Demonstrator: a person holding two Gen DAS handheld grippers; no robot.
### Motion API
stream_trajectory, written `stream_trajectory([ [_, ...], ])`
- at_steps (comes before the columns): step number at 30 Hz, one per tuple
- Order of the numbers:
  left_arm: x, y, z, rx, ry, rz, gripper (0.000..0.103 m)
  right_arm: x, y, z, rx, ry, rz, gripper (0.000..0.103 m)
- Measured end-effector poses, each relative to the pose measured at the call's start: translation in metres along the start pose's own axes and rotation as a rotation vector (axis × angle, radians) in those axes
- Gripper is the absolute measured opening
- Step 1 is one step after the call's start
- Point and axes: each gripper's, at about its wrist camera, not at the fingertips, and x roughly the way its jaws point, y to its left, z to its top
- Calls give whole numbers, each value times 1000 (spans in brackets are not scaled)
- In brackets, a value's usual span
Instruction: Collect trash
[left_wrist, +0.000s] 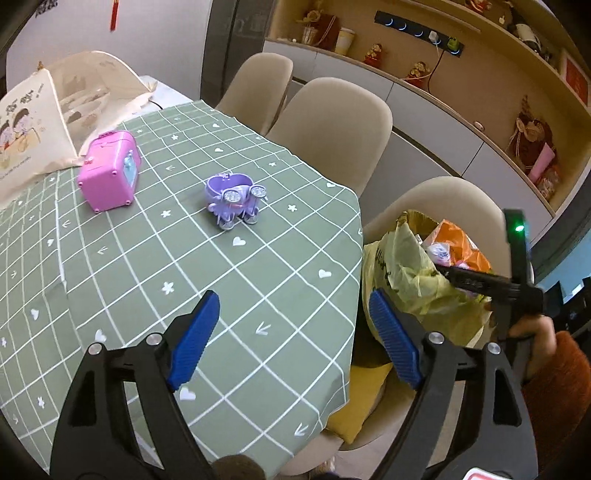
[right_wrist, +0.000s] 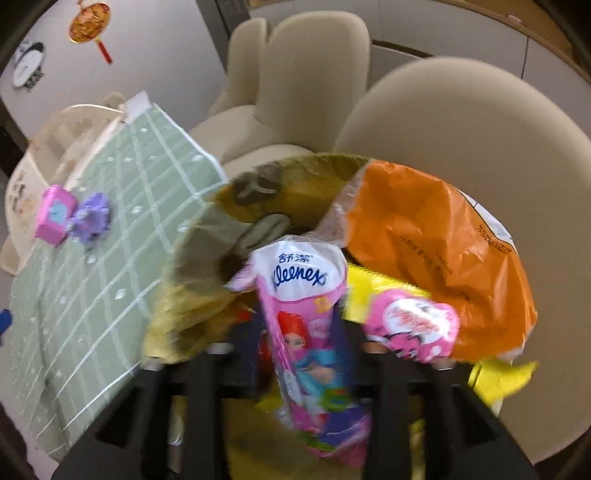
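Observation:
My right gripper (right_wrist: 301, 321) is shut on a pink Kleenex wrapper (right_wrist: 301, 291) and holds it over the open yellow trash bag (right_wrist: 192, 258) on a beige chair. An orange wrapper (right_wrist: 424, 240) and a small pink packet (right_wrist: 413, 326) lie in the bag. The bag also shows in the left wrist view (left_wrist: 413, 266) beside the table, with the right gripper (left_wrist: 480, 282) reaching into it. My left gripper (left_wrist: 291, 325) is open and empty above the table's near right edge.
The green checked tablecloth (left_wrist: 184, 258) carries a pink toy case (left_wrist: 109, 170) and a purple toy (left_wrist: 232, 197). A cream tote bag (left_wrist: 26, 133) lies at the far left. Beige chairs (left_wrist: 332, 125) line the table's right side, with a cabinet and shelves behind.

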Motion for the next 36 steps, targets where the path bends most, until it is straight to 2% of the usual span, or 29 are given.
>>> stream_trajectory([
  [1,-6,-2,-6,-11,-16,9,79,-9,3,-2,-14,-27,-1,64],
  [4,-23,-10,-24,-44,-67,52,79,-38,9,-11,-79,-106,-6,64],
  [10,-73,-42,-61,-95,-196,138,79,-108,9,-34,-160,-207,63,64],
  [12,-89,-57,-74,-98,-213,213,79,-127,10,-41,-182,-218,97,64],
  [17,-118,-85,-100,-107,-239,296,79,-172,20,-83,-269,-229,154,64],
  [19,-126,-99,-111,-103,-235,341,79,-182,25,-105,-299,-222,172,64],
  [25,-142,-122,-130,-113,-241,375,79,-209,29,-143,-327,-279,168,64],
  [30,-150,-144,-143,-62,-267,414,79,-217,25,-154,-310,-294,198,64],
  [36,-160,-151,-143,-53,-295,438,79,-221,29,-159,-333,-326,196,64],
])
